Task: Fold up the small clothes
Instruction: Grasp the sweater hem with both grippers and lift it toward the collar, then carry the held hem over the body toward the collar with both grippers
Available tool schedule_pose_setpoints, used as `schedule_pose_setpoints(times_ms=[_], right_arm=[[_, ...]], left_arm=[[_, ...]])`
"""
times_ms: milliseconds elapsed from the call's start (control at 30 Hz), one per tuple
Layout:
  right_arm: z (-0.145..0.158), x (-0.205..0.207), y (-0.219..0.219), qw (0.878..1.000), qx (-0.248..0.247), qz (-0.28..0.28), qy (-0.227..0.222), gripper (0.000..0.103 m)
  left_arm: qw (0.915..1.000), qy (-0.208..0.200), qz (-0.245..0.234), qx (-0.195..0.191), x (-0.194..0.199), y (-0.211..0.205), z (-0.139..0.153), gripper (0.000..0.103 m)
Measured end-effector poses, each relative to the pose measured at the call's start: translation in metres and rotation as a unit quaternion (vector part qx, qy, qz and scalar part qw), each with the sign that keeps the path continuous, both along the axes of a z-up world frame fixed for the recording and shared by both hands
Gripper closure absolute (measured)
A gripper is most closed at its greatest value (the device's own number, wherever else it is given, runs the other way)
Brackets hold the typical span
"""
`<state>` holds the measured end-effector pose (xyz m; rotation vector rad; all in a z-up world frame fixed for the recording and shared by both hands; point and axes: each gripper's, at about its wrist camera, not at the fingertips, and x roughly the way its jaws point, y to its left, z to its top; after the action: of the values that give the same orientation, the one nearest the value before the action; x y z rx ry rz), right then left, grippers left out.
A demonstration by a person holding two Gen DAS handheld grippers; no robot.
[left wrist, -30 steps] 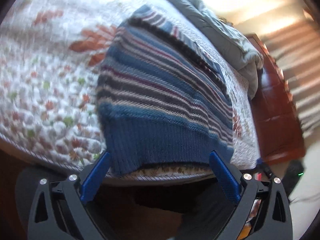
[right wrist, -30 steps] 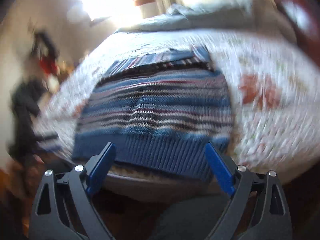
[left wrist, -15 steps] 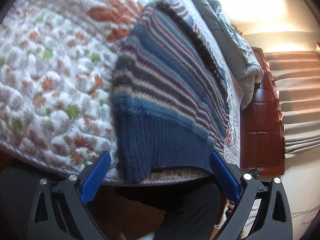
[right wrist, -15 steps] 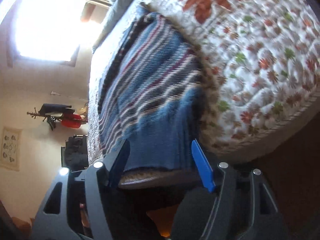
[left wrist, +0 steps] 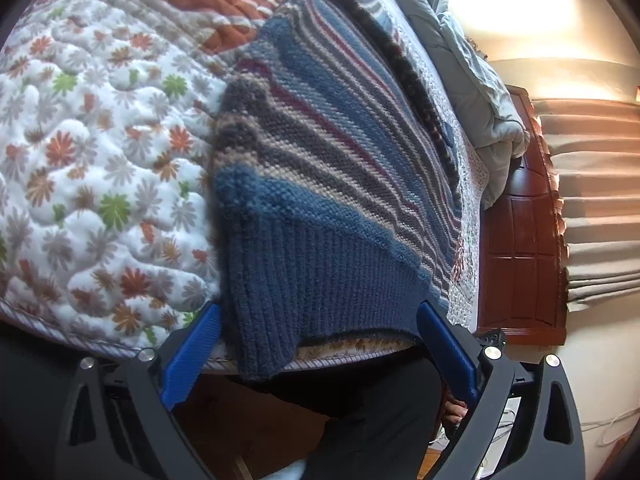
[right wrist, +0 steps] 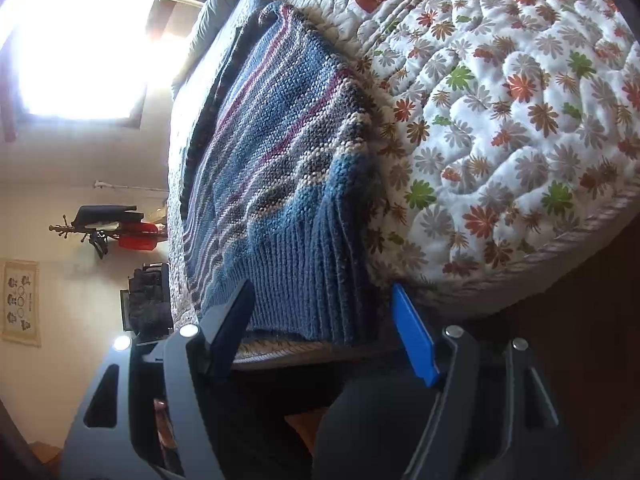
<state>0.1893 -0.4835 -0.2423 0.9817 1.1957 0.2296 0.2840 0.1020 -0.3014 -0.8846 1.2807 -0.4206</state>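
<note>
**Striped sweater at the bed's edge, both grippers at its hem**

We see the striped knitted sweater [left wrist: 320, 184] lying flat on the bed, its blue ribbed hem [right wrist: 312, 292] hanging just over the near edge of the mattress. Bands of blue, grey, cream and maroon run across its body, and a dark fuzzy edge lines its far end.

We hold the left gripper [left wrist: 316, 344] at the hem with its jaws wide apart: the blue pads stand either side of the ribbed band and do not press on it. At the other corner our right gripper [right wrist: 324, 320] frames the hem too. Its jaws have just been closing and then eased slightly wider; the knit sits between them, but the pads stand clear of it.

Under the sweater lies a white quilt [left wrist: 100, 160] printed with small orange, grey and green flowers. A pale grey duvet [left wrist: 472, 92] is bunched at the bed's far end, next to a reddish wooden headboard [left wrist: 520, 240]. In the right wrist view a bright window [right wrist: 80, 48] glares, and a coat rack [right wrist: 104, 228] stands by the wall.
</note>
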Motion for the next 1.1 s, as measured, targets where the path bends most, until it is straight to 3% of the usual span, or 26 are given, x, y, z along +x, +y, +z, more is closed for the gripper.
schedule_pose_setpoints(times_ms=[500, 567, 600, 633, 667, 733, 833, 1100], right_arm=[[-0.006, 0.027, 0.029, 0.999, -0.006, 0.042, 0.016, 0.031], [-0.005, 0.031, 0.035, 0.999, -0.001, 0.053, 0.011, 0.034], [-0.004, 0.032, 0.037, 0.998, -0.003, 0.055, 0.008, 0.041], [-0.004, 0.032, 0.038, 0.998, 0.0, 0.058, 0.006, 0.05], [-0.005, 0.033, 0.04, 0.998, 0.003, 0.06, 0.004, 0.056], [-0.005, 0.035, 0.044, 0.998, 0.002, 0.064, 0.001, 0.074], [-0.003, 0.036, 0.047, 0.998, -0.008, 0.069, -0.008, 0.084], [0.02, 0.04, 0.047, 0.997, -0.008, 0.07, -0.044, 0.087]], left_arm=[[0.9996, 0.026, -0.011, 0.007, 0.004, -0.01, -0.006, 0.007], [0.9998, 0.02, -0.008, -0.002, 0.004, -0.009, -0.003, 0.024], [0.9997, 0.022, -0.006, 0.0, 0.004, -0.009, -0.003, 0.048], [0.9997, 0.023, -0.003, 0.0, 0.004, -0.007, -0.004, 0.061], [0.9997, 0.024, 0.0, -0.002, 0.005, -0.006, -0.005, 0.065], [0.9996, 0.028, 0.006, -0.006, 0.005, -0.001, -0.01, 0.084], [0.9994, 0.028, 0.019, -0.008, 0.004, 0.005, -0.016, 0.092], [0.9993, 0.005, 0.032, -0.02, 0.001, 0.019, -0.012, 0.095]])
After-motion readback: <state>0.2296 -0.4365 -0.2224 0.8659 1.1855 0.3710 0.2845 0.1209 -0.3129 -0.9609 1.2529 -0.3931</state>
